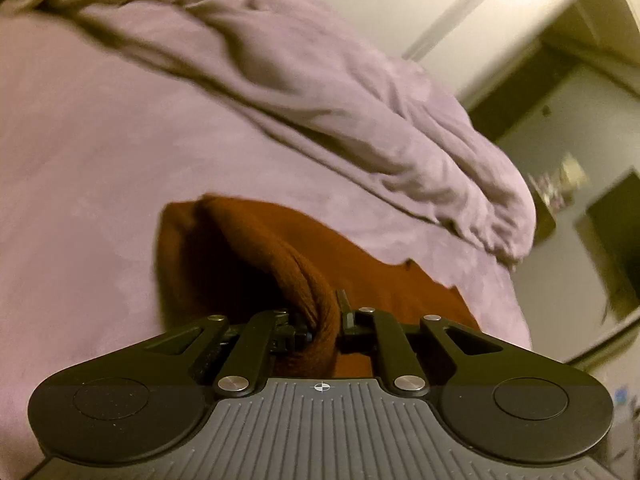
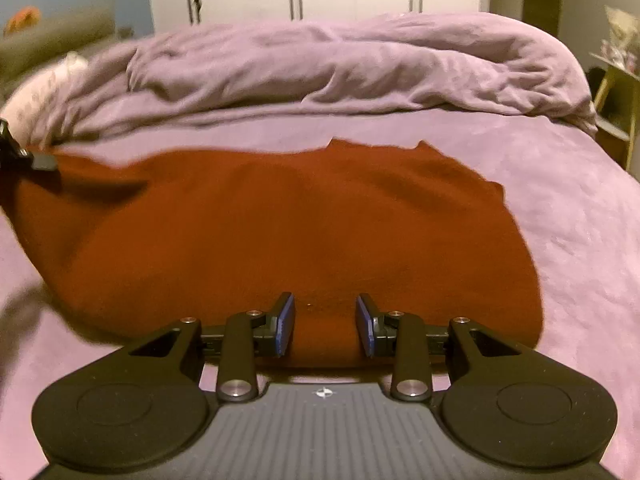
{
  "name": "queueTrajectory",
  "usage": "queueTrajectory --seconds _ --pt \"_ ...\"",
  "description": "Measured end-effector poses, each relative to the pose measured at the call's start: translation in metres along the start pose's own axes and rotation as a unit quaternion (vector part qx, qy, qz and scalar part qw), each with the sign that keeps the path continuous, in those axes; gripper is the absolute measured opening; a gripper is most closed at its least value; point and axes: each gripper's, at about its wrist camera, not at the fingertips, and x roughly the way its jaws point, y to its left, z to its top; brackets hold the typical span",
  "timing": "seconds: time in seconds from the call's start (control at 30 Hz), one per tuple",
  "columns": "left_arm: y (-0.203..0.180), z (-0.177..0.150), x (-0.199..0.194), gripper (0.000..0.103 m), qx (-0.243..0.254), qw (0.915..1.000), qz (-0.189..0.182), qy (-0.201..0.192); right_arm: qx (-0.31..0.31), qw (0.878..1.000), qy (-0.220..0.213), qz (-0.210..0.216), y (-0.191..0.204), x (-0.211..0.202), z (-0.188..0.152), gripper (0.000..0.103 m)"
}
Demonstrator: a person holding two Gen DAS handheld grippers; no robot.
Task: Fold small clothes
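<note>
Left wrist view: left tool [image 1: 324, 320] clamped on a raised fold of rust-brown garment [image 1: 256, 248], lifted at the near left of the purple bed [image 1: 80, 160]. Right wrist view: right tool [image 2: 325, 322] spread wide above the garment's near edge, gripping nothing; crumpled duvet [image 2: 340, 68] bunched at far side.
</note>
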Motion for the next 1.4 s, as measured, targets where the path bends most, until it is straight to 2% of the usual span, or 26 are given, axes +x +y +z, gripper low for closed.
queueTrajectory --seconds 0.1,0.2,0.47,0.57,0.67,0.73,0.77,0.8,0.87,0.93,0.97,1.0,1.1,1.17,1.23,1.3,1.4 --pt "-0.023 -0.005 0.016 0.012 0.028 0.9994 0.004 0.018 0.018 1.000 -0.011 -0.003 -0.013 -0.013 -0.003 0.033" --pt "-0.026 -0.012 0.032 0.012 0.007 0.9993 -0.004 0.037 0.024 1.000 -0.013 -0.008 -0.024 -0.024 -0.010 0.034" --pt "-0.057 -0.040 0.061 0.012 0.019 0.9970 -0.023 0.071 0.047 0.999 0.000 -0.009 -0.040 -0.030 -0.028 0.037" --pt "-0.081 -0.059 0.079 0.012 0.079 0.9927 0.011 0.090 0.057 0.998 -0.003 -0.007 -0.041 -0.031 -0.029 0.037" --pt "-0.100 -0.081 0.096 0.013 0.151 0.9821 0.048 0.102 0.057 0.998 -0.002 -0.005 -0.039 -0.029 -0.028 0.037" --pt "-0.107 -0.090 0.091 0.021 0.187 0.9771 0.053 0.087 0.054 0.999 0.000 -0.005 -0.037 -0.030 -0.028 0.037" --pt "-0.108 -0.092 0.083 0.031 0.194 0.9766 0.043 0.081 0.051 0.999 0.001 -0.004 -0.037 -0.030 -0.028 0.037" --pt "-0.106 -0.092 0.073 0.036 0.195 0.9772 0.037 0.076 0.047 0.999 0.001 -0.004 -0.037 -0.031 -0.028 0.039" --pt "-0.100 -0.090 0.047 0.036 0.187 0.9800 0.027 0.063 0.038 0.999 0.001 -0.005 -0.037 -0.031 -0.028 0.040" --pt "-0.086 -0.085 0.010 0.042 0.172 0.9843 0.004 0.037 0.032 0.999 0.000 -0.003 -0.036 -0.031 -0.028 0.040" --pt "-0.079 -0.081 -0.001 0.049 0.164 0.9861 -0.003 0.026 0.028 1.000 0.000 -0.001 -0.035 -0.031 -0.027 0.040" --pt "-0.069 -0.078 -0.016 0.053 0.152 0.9884 0.003 0.010 0.025 1.000 -0.002 0.001 -0.033 -0.030 -0.024 0.040" --pt "-0.034 -0.070 -0.040 0.054 0.119 0.9909 0.055 -0.034 0.015 1.000 -0.010 0.014 -0.020 -0.027 -0.014 0.040" --pt "-0.006 -0.064 -0.039 0.054 0.081 0.9914 0.098 -0.032 0.003 0.999 -0.019 0.032 -0.005 -0.027 -0.005 0.041" --pt "0.024 -0.061 -0.032 0.054 0.032 0.9935 0.107 -0.021 -0.011 0.997 -0.028 0.069 0.013 -0.027 0.005 0.049" --pt "0.046 -0.062 -0.025 0.054 -0.007 0.9925 0.122 -0.012 -0.035 0.993 -0.034 0.104 0.035 -0.026 0.013 0.069" --pt "0.065 -0.070 -0.017 0.054 -0.031 0.9922 0.120 0.003 -0.101 0.986 -0.052 0.120 0.076 -0.023 0.018 0.070"
